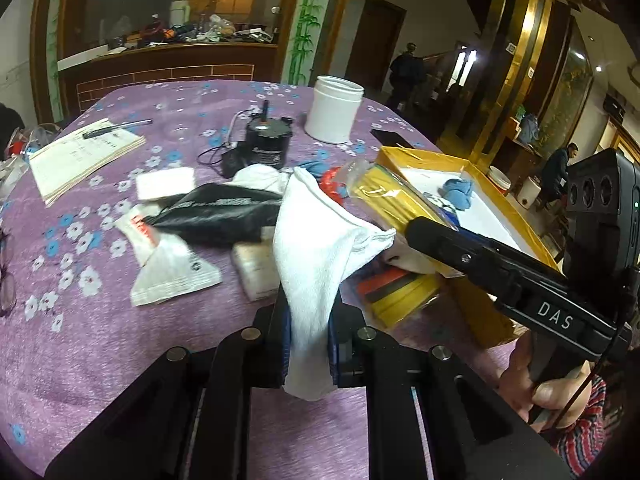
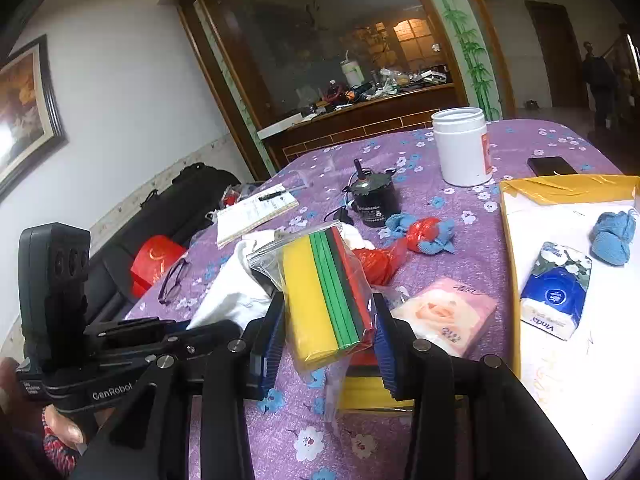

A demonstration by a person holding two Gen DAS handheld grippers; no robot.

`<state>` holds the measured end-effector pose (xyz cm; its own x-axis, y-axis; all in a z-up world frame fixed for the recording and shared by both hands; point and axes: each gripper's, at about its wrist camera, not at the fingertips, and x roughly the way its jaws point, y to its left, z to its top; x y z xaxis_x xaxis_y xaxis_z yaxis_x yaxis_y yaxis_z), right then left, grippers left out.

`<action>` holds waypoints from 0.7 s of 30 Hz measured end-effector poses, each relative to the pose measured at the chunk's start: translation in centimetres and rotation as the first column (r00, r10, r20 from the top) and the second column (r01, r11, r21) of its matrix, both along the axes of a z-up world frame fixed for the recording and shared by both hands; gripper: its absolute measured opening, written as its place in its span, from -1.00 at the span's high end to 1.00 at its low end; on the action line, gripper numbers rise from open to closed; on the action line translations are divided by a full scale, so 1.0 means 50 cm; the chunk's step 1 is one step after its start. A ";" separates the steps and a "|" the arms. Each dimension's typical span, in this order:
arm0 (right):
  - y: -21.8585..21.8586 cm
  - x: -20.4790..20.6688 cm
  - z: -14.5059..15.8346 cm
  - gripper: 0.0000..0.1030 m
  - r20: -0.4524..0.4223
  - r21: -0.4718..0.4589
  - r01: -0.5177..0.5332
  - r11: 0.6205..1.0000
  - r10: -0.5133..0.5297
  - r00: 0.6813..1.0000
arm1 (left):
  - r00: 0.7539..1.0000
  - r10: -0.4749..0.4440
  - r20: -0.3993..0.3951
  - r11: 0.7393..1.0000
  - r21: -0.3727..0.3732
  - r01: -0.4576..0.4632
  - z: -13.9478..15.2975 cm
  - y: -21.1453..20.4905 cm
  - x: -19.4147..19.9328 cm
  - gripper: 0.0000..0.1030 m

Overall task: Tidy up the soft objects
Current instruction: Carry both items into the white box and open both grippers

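Note:
My left gripper (image 1: pixel 308 344) is shut on a white cloth (image 1: pixel 320 240) that hangs from its blue pads above the purple flowered tablecloth (image 1: pixel 100 340). My right gripper (image 2: pixel 326 336) is shut on a clear bag of yellow, green and red sponge sheets (image 2: pixel 324 296), held above the table; the bag also shows in the left wrist view (image 1: pixel 384 196). A yellow-rimmed box with a white floor (image 2: pixel 568 380) stands at the right and holds a blue yarn ball (image 2: pixel 614 236) and a Vinda tissue pack (image 2: pixel 556 296). A pink tissue pack (image 2: pixel 444 316) lies beside it.
A white jar (image 2: pixel 462 146), a black motor with cable (image 2: pixel 374 200), a notebook with pen (image 2: pixel 256 210), a phone (image 2: pixel 550 165), glasses (image 2: pixel 174 276), a black pouch (image 1: pixel 224 212), a red bag with blue cloth (image 2: pixel 416 236) and a second sponge bag (image 1: pixel 396 292) lie on the table.

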<state>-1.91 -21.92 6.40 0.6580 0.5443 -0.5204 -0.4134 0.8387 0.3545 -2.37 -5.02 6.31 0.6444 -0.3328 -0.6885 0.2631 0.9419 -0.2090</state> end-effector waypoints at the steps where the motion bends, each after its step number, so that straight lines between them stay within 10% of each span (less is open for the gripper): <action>1: -0.005 0.000 0.001 0.20 0.002 0.008 0.009 1.000 -0.009 1.000 | 1.000 -0.005 0.001 1.000 0.001 0.005 0.002 -0.004 0.001 0.78; 21: -0.192 0.014 0.066 0.19 0.019 0.151 0.291 0.945 -0.297 0.955 | 0.983 -0.178 0.052 0.984 0.026 0.177 0.086 -0.211 0.033 0.78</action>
